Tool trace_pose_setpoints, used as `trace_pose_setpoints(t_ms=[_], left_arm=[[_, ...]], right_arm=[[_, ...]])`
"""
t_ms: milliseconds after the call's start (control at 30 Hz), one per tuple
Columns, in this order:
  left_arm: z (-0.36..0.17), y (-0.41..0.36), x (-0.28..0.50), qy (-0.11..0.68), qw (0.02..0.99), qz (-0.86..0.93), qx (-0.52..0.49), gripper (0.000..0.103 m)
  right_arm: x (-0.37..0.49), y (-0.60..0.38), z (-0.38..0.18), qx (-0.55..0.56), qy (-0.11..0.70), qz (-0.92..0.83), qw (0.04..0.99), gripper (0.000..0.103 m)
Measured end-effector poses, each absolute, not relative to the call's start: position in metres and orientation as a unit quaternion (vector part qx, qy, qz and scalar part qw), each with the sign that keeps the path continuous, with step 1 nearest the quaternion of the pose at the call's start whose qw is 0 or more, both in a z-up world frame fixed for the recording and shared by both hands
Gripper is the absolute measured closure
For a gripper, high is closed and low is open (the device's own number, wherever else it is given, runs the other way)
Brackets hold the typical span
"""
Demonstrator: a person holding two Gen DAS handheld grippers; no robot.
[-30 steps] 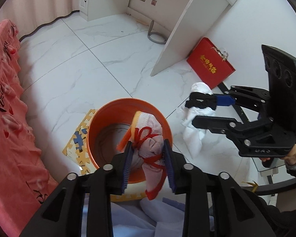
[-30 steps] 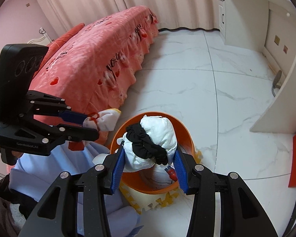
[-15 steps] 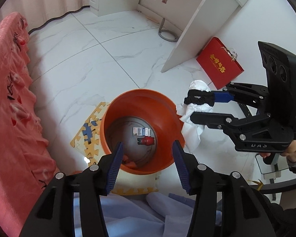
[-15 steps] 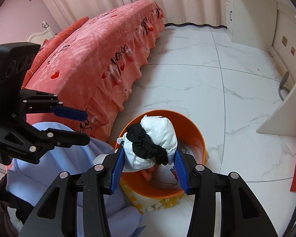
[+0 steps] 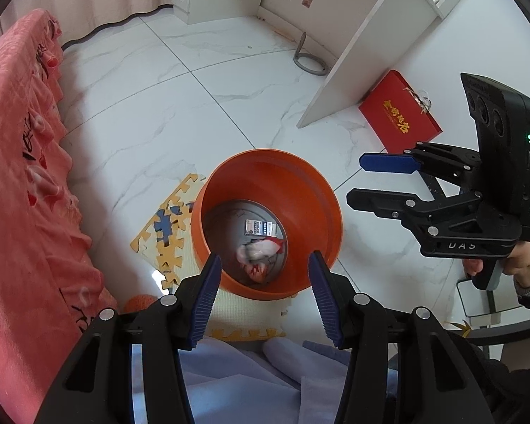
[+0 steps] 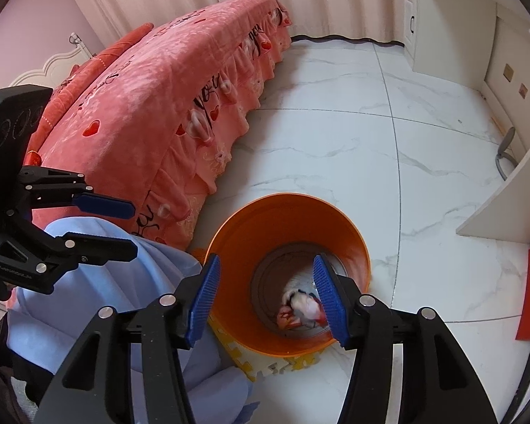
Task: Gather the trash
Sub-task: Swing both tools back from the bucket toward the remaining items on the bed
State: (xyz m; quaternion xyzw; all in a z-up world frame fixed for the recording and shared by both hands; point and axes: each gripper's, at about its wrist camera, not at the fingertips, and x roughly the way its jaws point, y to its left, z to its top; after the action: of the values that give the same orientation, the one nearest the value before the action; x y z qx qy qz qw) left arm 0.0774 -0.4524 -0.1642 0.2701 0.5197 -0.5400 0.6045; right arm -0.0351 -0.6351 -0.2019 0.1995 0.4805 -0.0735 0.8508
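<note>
Both wads, white trash with red and black bands [image 6: 305, 307], are now lying crumpled at the bottom of the orange bin [image 5: 265, 166], while the left gripper [image 5: 263, 293] and right gripper [image 6: 266, 295] are hanging released, empty.

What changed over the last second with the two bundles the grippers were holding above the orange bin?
Both were let go. The left gripper released its red-tied white bundle first; the right gripper then dropped its black-banded white bundle. Both now lie inside the round orange plastic bin, and both grippers are open and empty. The bin and foam puzzle mat stayed put.
</note>
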Motion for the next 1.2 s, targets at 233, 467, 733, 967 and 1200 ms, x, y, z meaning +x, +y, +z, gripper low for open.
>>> trace_pose_setpoints(t_ms=[233,467,733,967,1200], left_arm=[[-0.149,-0.43,0.08,0.509,0.626,-0.535,0.251,0.035],[-0.127,-0.39,0.085,0.494,0.663,-0.509,0.24,0.027],[-0.103,-0.336,0.091,0.484,0.704,-0.473,0.216,0.022],[-0.09,-0.287,0.099,0.483,0.733,-0.435,0.201,0.022],[-0.078,-0.229,0.106,0.483,0.761,-0.392,0.186,0.022]], right_arm=[[-0.03,-0.61,-0.186,0.19,0.477,-0.05,0.857,0.048],[-0.017,-0.57,-0.157,0.169,0.46,-0.009,0.872,0.043],[0.008,-0.521,-0.126,0.132,0.447,0.039,0.884,0.036],[0.035,-0.472,-0.103,0.095,0.437,0.085,0.89,0.029],[0.071,-0.401,-0.087,0.052,0.433,0.156,0.886,0.023]])
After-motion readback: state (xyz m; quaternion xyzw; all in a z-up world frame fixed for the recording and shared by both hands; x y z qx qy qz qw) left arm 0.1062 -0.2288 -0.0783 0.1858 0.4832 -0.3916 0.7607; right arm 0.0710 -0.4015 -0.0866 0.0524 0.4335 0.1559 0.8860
